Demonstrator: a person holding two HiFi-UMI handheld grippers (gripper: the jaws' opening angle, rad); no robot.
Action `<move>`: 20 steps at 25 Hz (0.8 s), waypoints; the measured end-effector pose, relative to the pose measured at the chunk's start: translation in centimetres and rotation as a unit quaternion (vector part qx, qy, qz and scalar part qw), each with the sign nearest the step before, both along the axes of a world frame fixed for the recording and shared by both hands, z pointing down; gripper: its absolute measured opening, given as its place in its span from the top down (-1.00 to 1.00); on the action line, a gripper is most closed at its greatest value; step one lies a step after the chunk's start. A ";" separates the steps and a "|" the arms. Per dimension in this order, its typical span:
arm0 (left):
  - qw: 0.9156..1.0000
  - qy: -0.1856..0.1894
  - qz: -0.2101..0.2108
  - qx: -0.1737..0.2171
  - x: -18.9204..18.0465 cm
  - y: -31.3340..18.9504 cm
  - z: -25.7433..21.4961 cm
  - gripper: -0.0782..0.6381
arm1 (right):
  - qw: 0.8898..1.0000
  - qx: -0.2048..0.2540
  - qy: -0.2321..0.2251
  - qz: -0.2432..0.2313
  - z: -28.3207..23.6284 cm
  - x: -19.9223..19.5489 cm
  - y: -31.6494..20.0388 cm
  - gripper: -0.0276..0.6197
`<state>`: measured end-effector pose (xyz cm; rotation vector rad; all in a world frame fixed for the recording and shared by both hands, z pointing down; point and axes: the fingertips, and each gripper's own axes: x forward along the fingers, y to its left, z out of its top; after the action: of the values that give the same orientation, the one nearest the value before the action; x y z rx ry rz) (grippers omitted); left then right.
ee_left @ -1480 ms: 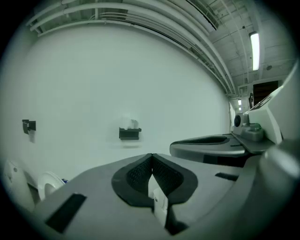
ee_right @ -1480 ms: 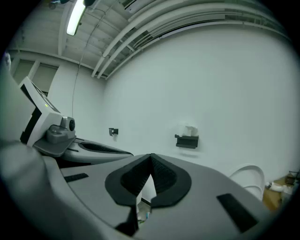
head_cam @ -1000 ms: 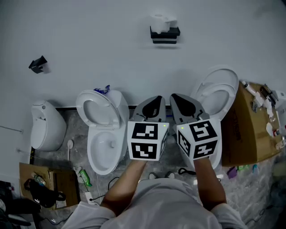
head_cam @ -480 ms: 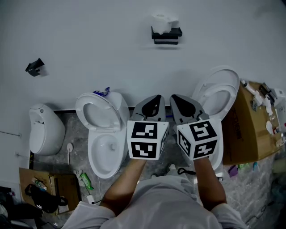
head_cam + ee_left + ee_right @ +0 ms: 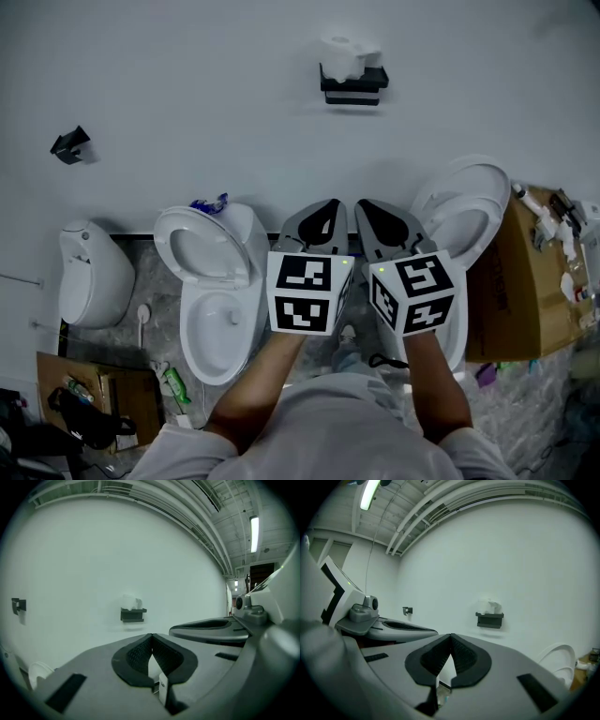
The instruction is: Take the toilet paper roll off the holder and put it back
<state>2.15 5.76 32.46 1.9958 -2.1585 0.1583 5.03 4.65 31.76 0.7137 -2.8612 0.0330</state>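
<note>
High on the wall, the toilet paper roll (image 5: 342, 54) sits on its holder (image 5: 353, 86), well apart from the left gripper (image 5: 332, 202) and right gripper (image 5: 362, 202), both with fingers closed and empty; only the head view shows the open toilet (image 5: 217, 309) below.

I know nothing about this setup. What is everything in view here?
toilet paper roll: one, white, on the holder
holder: one, black, high on the wall
bracket: one, black, wall, far left
left toilet: one, white, lid up, left of the tools
right toilet: one, white, lid up, right of the tools
white fixture: one, floor, far left
cardboard boxes: two, brown, far right and lower left
left tool: one, grey, jaws shut, empty
right tool: one, grey, jaws shut, empty
forearms: two, bottom centre
</note>
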 end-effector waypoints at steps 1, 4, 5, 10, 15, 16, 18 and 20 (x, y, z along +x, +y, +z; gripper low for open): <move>1.000 -0.001 -0.002 0.000 -0.3 -0.8 -0.1 0.77 | 1.000 0.000 -0.002 -0.002 0.0 -0.3 -0.8 0.91; 1.000 -0.002 -0.007 -0.003 -1.3 -3.5 -0.2 0.77 | 1.000 -0.003 -0.005 -0.010 -0.1 -1.4 -3.4 0.91; 1.000 -0.002 -0.009 -0.005 -1.6 -4.4 -0.2 0.77 | 1.000 -0.004 -0.006 -0.012 -0.1 -1.8 -4.4 0.91; 1.000 0.001 -0.023 -0.009 -3.1 -8.7 0.0 0.77 | 1.000 -0.007 -0.006 -0.023 -0.2 -3.0 -8.7 0.91; 0.999 0.000 -0.033 -0.014 -3.9 -12.3 0.1 0.77 | 0.999 -0.012 -0.007 -0.035 0.0 -3.9 -12.4 0.91; 0.999 0.001 -0.036 -0.014 -4.1 -12.9 0.1 0.77 | 0.999 -0.013 -0.007 -0.038 0.0 -4.0 -13.0 0.91; 0.999 0.001 -0.040 -0.015 -4.4 -14.0 0.1 0.77 | 0.999 -0.013 -0.009 -0.044 -0.1 -4.4 -14.0 0.91; 0.999 0.001 -0.045 -0.016 -4.7 -15.0 0.1 0.77 | 0.999 -0.015 -0.009 -0.049 -0.1 -4.7 -15.1 0.91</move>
<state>-2.53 -9.26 32.55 1.8769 -2.2242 0.1755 0.30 -10.43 31.69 0.5698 -2.9032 0.0689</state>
